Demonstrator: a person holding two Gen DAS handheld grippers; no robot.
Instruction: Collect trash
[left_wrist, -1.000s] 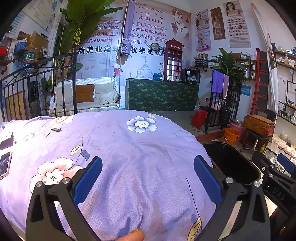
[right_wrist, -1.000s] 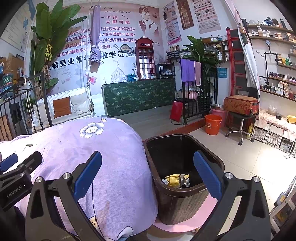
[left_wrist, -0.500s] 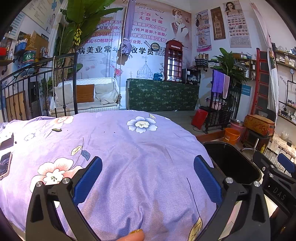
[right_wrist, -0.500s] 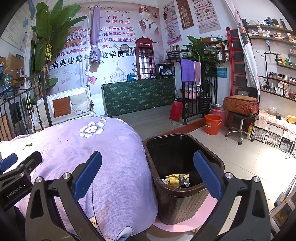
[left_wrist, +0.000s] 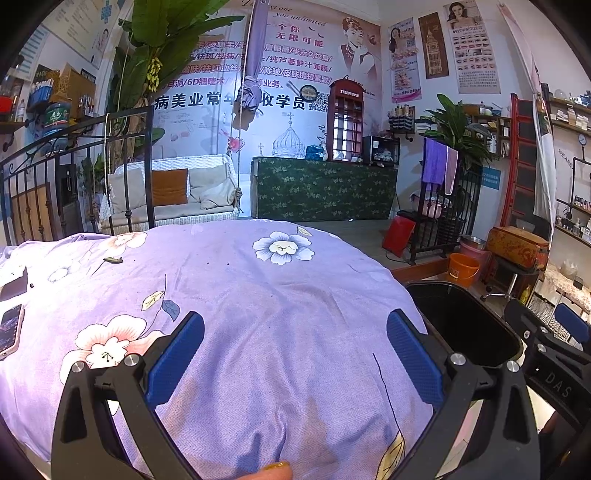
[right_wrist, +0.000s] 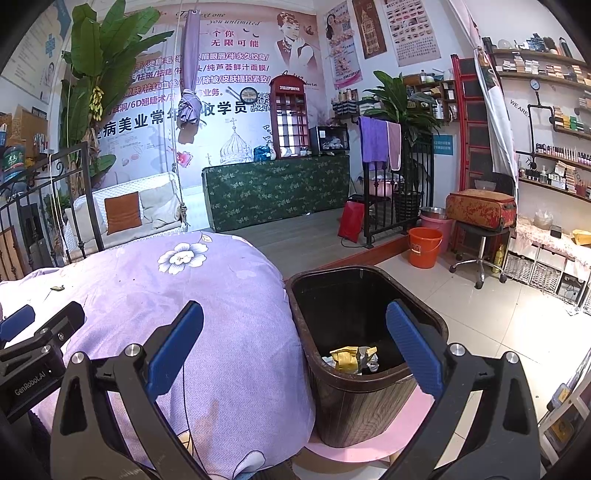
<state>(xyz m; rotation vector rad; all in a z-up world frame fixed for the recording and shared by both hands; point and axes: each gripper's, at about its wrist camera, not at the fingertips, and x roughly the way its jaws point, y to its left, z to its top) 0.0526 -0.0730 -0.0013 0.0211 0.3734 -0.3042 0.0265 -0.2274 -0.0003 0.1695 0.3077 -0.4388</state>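
Note:
A dark brown trash bin (right_wrist: 373, 384) stands on the floor beside a bed with a purple floral cover (right_wrist: 207, 295); its rim also shows in the left wrist view (left_wrist: 513, 343). A crumpled yellow and silver wrapper (right_wrist: 351, 359) lies inside the bin. My right gripper (right_wrist: 294, 332) hovers open over the bed edge and the bin, holding nothing. My left gripper (left_wrist: 294, 332) is open above the bed cover (left_wrist: 280, 317), nothing between its blue pads. A small dark scrap (left_wrist: 112, 260) lies on the cover far to the left; the scrap (right_wrist: 57, 288) also shows in the right wrist view.
Two phones (left_wrist: 11, 326) lie at the bed's left edge. A black iron bed frame (left_wrist: 74, 177) stands behind. An orange bucket (right_wrist: 424, 246), a stool with a case (right_wrist: 480, 210) and shelves (right_wrist: 550, 177) are on the tiled floor to the right.

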